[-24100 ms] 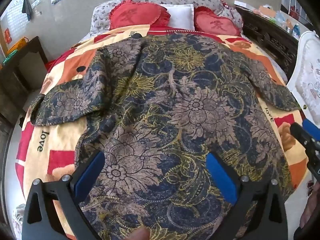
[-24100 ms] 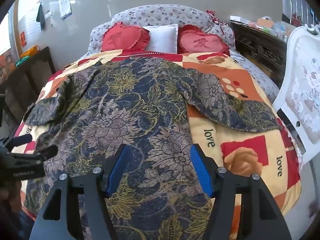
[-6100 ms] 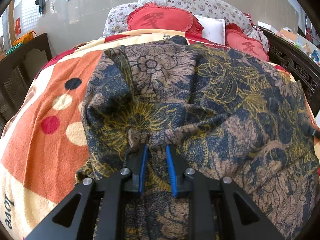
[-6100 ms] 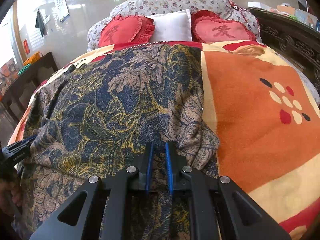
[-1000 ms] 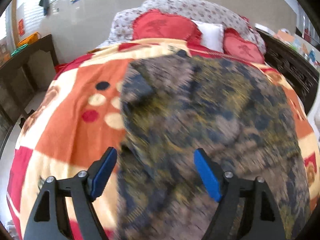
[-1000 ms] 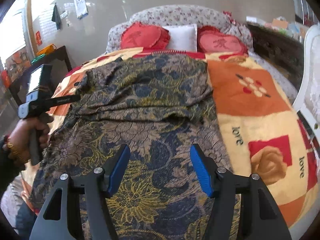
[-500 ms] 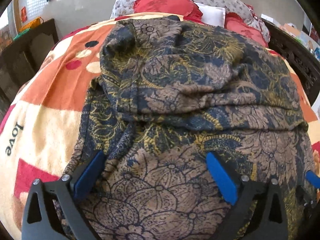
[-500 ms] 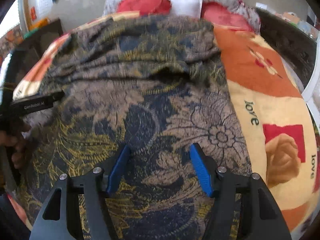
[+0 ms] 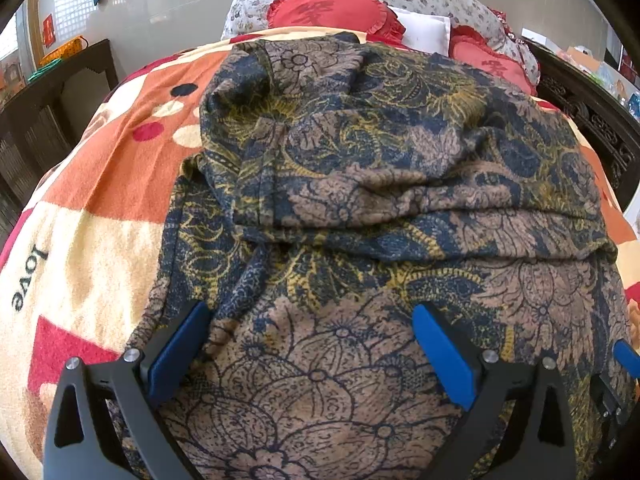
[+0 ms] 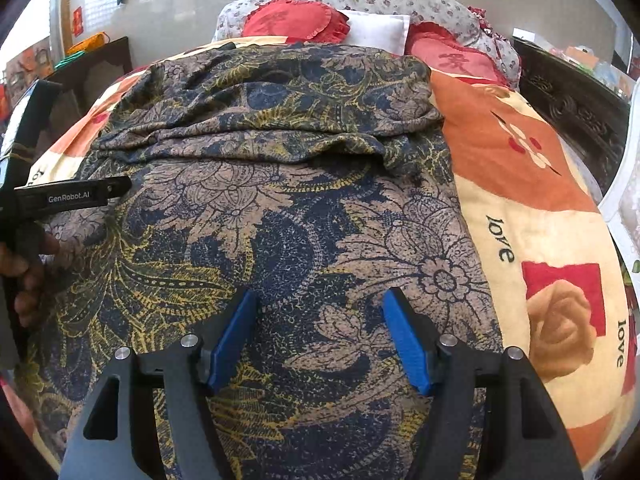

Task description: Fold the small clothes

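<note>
A dark blue, tan and yellow floral garment [image 9: 380, 168] lies on the bed. Its far part is folded back toward me, forming a thick ridge across the middle [image 10: 260, 140]. My left gripper [image 9: 310, 316] hangs open just over the near left part of the cloth, with nothing pinched. My right gripper [image 10: 320, 300] is low over the near right part. Its jaws are opening slightly, and the cloth under them is not pressed by the blue pads. In the right wrist view, a hand holds the left gripper [image 10: 72, 196] at the garment's left edge.
An orange, cream and red blanket [image 10: 520, 184] printed with "love" covers the bed. Red heart cushions [image 9: 332, 12] and a white pillow [image 10: 376, 30] lie at the head. Dark wooden furniture [image 9: 48, 120] stands on the left, and a white chair [image 10: 628, 192] on the right.
Both grippers have dropped closer to the near part of the garment. The left jaws have spread wider. The garment's fold has stayed in place.
</note>
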Demonstrator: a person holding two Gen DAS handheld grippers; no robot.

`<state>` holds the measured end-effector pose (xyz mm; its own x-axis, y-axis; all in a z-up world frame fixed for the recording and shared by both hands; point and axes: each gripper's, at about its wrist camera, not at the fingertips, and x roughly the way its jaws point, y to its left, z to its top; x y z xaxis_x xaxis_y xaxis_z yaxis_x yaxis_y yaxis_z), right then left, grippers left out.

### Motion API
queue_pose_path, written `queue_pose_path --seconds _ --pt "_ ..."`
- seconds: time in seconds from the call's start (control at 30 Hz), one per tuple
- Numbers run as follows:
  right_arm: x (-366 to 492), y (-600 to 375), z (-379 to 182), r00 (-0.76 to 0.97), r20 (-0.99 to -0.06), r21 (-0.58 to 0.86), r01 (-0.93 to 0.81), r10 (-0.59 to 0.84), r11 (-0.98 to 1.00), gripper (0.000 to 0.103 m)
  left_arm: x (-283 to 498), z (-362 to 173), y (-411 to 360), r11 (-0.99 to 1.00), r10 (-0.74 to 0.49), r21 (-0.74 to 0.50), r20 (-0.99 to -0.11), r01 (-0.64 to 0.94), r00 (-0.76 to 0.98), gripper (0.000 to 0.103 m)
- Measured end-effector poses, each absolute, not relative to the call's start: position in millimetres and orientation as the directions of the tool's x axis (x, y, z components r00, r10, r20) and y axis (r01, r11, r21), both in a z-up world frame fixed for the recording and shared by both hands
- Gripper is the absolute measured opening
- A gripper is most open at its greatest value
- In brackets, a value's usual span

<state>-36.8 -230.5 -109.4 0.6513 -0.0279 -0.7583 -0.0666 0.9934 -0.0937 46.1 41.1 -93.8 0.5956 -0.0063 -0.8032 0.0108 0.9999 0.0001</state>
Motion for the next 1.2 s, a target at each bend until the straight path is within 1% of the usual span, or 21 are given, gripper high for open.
queue_pose_path --seconds 1.03,1.1,1.2 --pt "-36 -232 -108 0.647 -0.762 -0.083 -0.066 -0.020 0.994 0.085 46 -94 44 1.000 -0.011 -0.006 -0.804 0.011 0.594 0.103" --pt "-34 -232 -107 0.639 -0.769 -0.078 -0.063 -0.020 0.995 0.085 44 -91 45 0.999 -0.033 -0.022 -0.811 0.027 0.584 0.102" --pt "-33 -238 -94 0.626 -0.780 -0.047 -0.048 -0.007 0.998 0.084 38 -71 63 0.989 -0.136 -0.077 -0.820 0.128 0.556 0.098"
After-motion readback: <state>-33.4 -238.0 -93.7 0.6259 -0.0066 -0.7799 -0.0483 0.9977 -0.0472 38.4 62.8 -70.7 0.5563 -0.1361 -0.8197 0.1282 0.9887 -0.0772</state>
